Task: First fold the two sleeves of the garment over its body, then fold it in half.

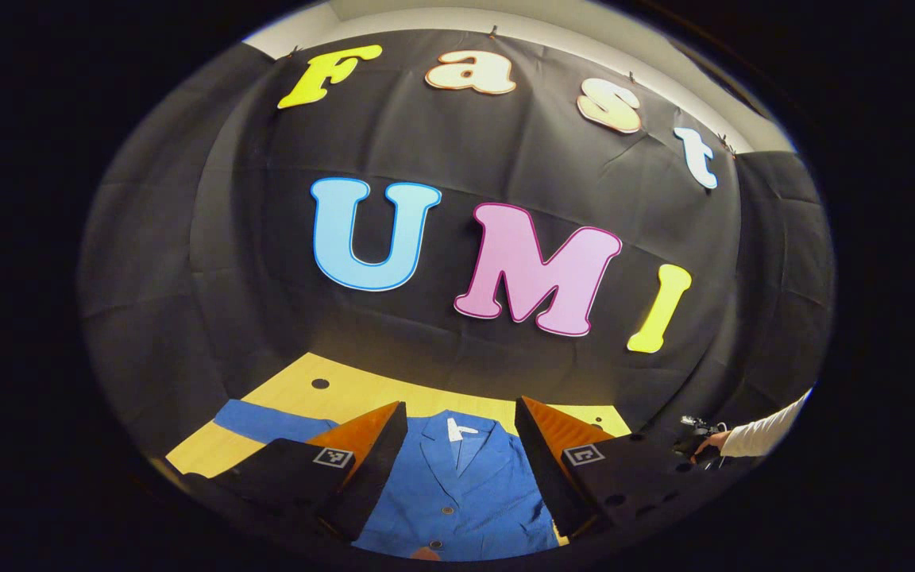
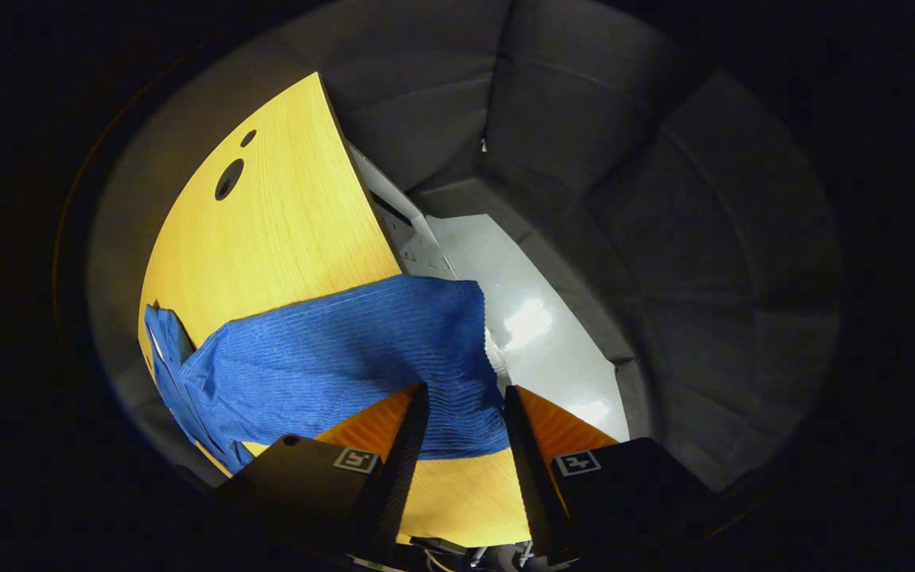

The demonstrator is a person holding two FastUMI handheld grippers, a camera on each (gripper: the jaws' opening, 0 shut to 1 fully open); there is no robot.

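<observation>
Open left gripper (image 1: 457, 445) hovers above blue jacket (image 1: 457, 492) on table (image 1: 346, 393).

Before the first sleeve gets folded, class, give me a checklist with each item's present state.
1. Jacket lying front-up on the yellow table: ok.
2. Sleeve spread flat, ready to fold: ok, its cuff reaches the table edge.
3. Right claw open and lined up on that sleeve: ok.
4. Right claw fingers closed on the cloth: not ok, nothing pinched yet.
5. Left claw open above the jacket's body: ok.
6. Other sleeve spread flat: cannot tell, partly hidden.
</observation>
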